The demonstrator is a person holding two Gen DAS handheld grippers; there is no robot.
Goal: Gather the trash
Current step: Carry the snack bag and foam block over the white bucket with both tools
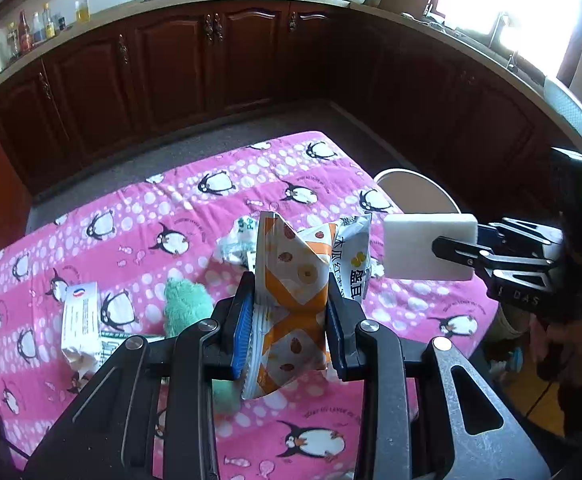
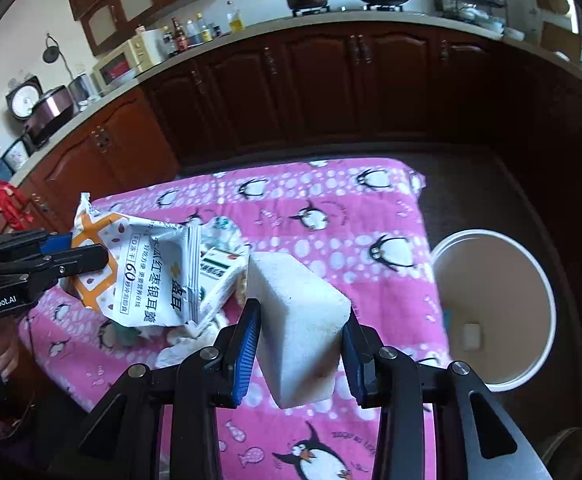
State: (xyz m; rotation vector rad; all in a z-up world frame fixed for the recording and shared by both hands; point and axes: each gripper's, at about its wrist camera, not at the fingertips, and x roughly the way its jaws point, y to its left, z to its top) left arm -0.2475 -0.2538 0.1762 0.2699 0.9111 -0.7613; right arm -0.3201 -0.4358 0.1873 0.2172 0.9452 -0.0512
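A: What writing can you read?

B: "GenRobot.AI" on the side of the left gripper [image 2: 105, 258]. The white packet [image 2: 159, 276] has Chinese characters and a big "60". The orange snack wrapper [image 1: 291, 300] shows only pictures of nuts.

A: And who holds what?

B: The left gripper is clamped on the orange snack wrapper, with the white packet hanging beside it, above the pink penguin cloth [image 1: 131, 208]. The wrapper stands upright, long axis up and down. The right gripper [image 2: 301, 350] squeezes a white foam block [image 2: 299, 320], long side pointing away from the camera. The white bin [image 2: 491, 308] is on the floor beside the table.
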